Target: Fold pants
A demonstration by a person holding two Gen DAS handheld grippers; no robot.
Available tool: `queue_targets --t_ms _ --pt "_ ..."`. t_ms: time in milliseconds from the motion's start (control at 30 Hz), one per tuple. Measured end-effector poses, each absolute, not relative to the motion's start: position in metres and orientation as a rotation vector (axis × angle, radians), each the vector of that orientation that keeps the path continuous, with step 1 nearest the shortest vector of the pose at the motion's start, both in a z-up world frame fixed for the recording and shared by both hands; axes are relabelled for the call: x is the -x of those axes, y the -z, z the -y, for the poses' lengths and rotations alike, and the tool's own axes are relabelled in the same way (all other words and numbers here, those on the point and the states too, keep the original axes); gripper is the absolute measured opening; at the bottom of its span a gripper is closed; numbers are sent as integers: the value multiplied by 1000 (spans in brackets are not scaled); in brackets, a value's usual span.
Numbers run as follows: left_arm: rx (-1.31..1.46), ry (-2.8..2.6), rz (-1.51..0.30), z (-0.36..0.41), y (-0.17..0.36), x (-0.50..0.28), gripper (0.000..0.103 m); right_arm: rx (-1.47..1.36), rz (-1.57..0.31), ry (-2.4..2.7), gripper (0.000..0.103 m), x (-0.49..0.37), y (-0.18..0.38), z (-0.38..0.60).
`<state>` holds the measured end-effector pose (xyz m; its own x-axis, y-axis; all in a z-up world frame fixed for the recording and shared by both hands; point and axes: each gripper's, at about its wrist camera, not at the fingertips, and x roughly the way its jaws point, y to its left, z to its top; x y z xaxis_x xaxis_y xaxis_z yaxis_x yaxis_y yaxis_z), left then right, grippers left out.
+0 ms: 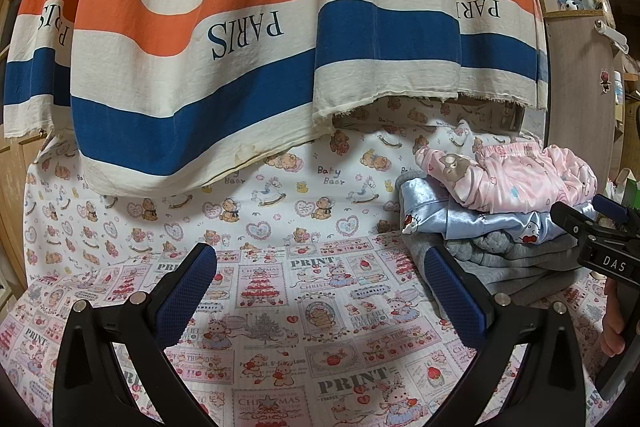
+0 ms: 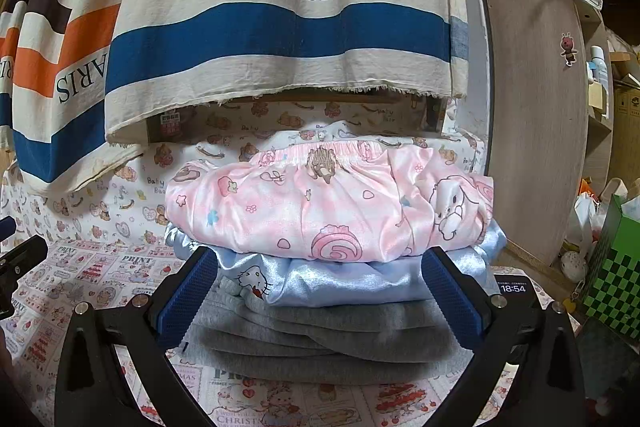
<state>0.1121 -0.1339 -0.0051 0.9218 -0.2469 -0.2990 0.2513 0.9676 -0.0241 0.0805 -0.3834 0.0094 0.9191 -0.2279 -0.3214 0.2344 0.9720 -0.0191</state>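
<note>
A stack of folded pants lies on the patterned cloth: pink satin cartoon pants (image 2: 328,203) on top, light blue satin pants (image 2: 320,279) under them, grey pants (image 2: 320,339) at the bottom. My right gripper (image 2: 320,291) is open, its blue pads on either side of the stack's front, not gripping. In the left wrist view the same stack, with the pink pants (image 1: 516,179) on top, sits at the right. My left gripper (image 1: 320,291) is open and empty above the printed cloth (image 1: 304,307). The right gripper (image 1: 600,227) shows at that view's right edge.
A striped "PARIS" cloth (image 1: 240,39) hangs behind the work surface. A wooden cabinet side (image 2: 536,115) stands to the right of the stack. A phone (image 2: 514,289) showing 18:54 and a green checkered box (image 2: 612,291) lie at the right.
</note>
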Motion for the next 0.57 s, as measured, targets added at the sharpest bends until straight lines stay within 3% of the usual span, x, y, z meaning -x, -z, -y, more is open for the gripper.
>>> queue_targets --t_ms 567 --pt "-10 251 -308 135 6 -112 103 -50 -351 255 102 -83 -8 390"
